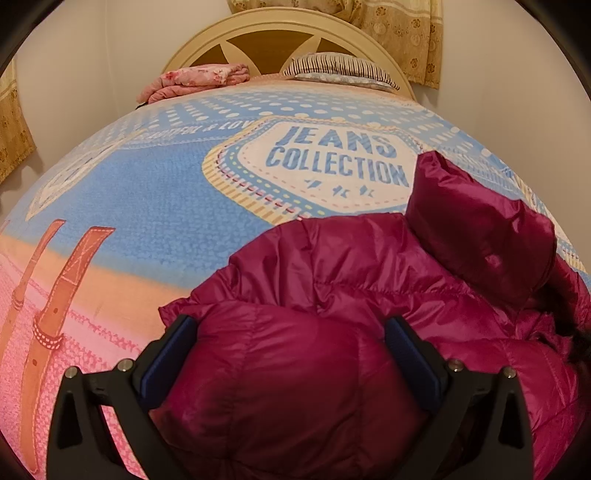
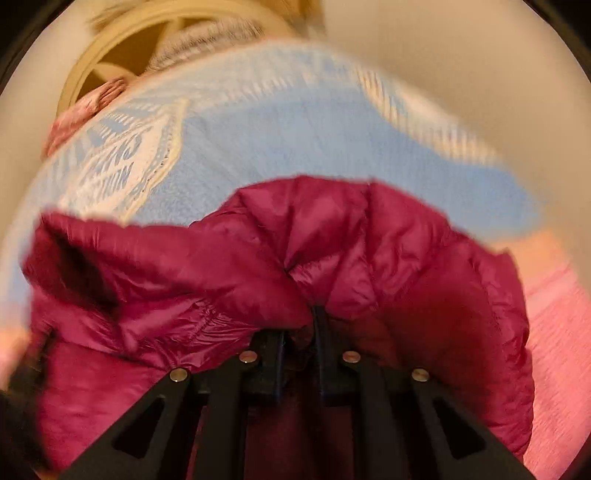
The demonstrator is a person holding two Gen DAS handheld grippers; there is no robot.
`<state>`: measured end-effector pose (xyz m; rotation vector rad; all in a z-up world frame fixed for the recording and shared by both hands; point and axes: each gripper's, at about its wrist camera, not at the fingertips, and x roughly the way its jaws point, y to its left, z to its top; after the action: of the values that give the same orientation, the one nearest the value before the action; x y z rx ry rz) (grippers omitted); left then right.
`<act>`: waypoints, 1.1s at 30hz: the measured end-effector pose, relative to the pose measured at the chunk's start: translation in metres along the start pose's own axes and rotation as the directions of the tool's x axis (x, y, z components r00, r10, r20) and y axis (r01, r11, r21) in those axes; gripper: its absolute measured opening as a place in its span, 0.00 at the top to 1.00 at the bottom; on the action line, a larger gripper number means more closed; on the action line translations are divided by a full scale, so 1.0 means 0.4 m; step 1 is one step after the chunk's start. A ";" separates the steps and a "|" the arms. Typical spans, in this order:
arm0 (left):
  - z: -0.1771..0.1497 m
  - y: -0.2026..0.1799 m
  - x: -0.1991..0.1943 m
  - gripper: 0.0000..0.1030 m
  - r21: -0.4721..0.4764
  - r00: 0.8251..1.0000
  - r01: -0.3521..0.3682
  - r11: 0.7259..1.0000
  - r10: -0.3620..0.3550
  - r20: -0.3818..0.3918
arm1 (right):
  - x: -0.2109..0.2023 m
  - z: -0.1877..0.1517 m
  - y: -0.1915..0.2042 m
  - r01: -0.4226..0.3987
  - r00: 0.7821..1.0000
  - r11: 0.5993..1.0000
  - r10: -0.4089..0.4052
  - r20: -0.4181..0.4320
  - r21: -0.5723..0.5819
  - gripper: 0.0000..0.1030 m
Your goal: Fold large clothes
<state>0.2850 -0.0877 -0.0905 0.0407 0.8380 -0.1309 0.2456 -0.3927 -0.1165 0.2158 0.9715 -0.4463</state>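
A magenta puffer jacket point(image 1: 332, 277) lies crumpled on the bed, its hood point(image 1: 480, 229) standing up at the right. My left gripper point(image 1: 290, 328) is open and wide, its fingers point(image 1: 177, 343) either side of a puffy fold of the jacket that bulges up between them. In the blurred right wrist view, the right gripper point(image 2: 301, 325) is shut on a pinched gather of the jacket point(image 2: 221, 258), and the fabric puckers toward the fingertips. The jacket's lower part is hidden under both grippers.
The bed cover point(image 1: 147, 192) is blue and pink with a "JEANS COLLECTION" print. At the head end are a folded pink blanket point(image 1: 199, 79), a striped pillow point(image 1: 340, 68) and a cream headboard point(image 1: 273, 22). Walls and curtains point(image 1: 406, 29) close in around the bed.
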 end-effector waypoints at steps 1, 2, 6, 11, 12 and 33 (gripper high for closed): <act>0.000 0.002 -0.002 0.00 -0.005 1.000 0.010 1.000 -0.010 -0.001 | -0.002 -0.015 0.018 0.042 0.998 0.998 -0.040 0.055 -0.041 0.87; 0.001 0.004 -0.005 0.00 -0.007 1.000 0.014 1.000 -0.014 0.000 | -0.008 -0.026 0.031 0.081 0.993 0.995 -0.075 0.094 -0.064 0.88; 0.030 0.006 -0.037 0.00 -0.012 0.998 0.054 0.998 -0.053 0.016 | -0.014 -0.019 -0.016 -0.006 0.995 1.000 0.006 0.100 -0.001 0.87; 0.144 -0.051 -0.083 0.00 -0.006 0.980 0.191 0.982 -0.190 0.055 | -0.006 -0.015 -0.022 -0.046 0.992 0.999 0.042 0.116 0.025 0.87; 0.165 -0.066 -0.083 0.00 -0.011 0.975 0.217 0.976 -0.216 0.053 | -0.005 -0.016 -0.019 -0.044 0.992 0.999 0.041 0.117 0.023 0.87; 0.144 -0.156 -0.017 0.63 0.041 0.970 0.183 0.982 -0.174 -0.168 | -0.001 -0.024 -0.023 -0.084 0.989 0.995 0.078 0.124 0.048 0.86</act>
<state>0.3149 -0.1541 -0.0460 0.0294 1.0020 -0.3245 0.2342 -0.3973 -0.1213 0.2719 0.8286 -0.4064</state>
